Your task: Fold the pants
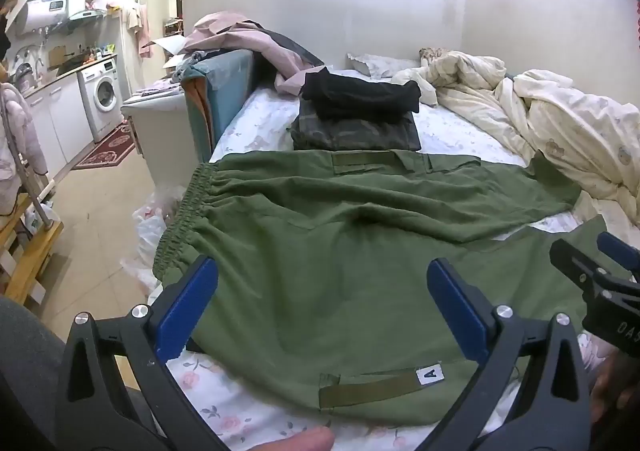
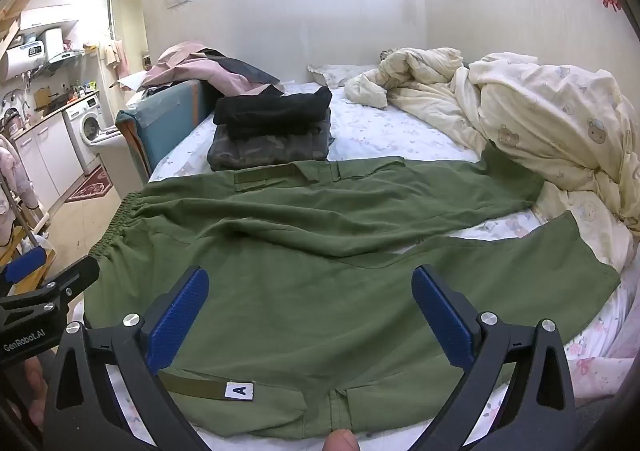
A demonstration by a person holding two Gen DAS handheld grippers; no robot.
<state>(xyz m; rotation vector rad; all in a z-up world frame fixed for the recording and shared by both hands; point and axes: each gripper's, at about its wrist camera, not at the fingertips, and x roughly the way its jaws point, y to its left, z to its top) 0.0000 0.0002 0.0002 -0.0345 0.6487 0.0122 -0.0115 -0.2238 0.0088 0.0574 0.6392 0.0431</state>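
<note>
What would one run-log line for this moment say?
stage: before first fold | olive-green cotton pants: spread flat on floral-sheeted bed, legs apart | left gripper: open, empty | right gripper: open, empty

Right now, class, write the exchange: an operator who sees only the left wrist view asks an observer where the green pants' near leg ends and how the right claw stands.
Operator: Where does the near leg end?
Observer: The green pants have their near leg hem lying flat beside the cream duvet.
Operator: And the right claw?
Observer: The right claw is wide open above that leg, with no cloth pinched between its fingers.
</note>
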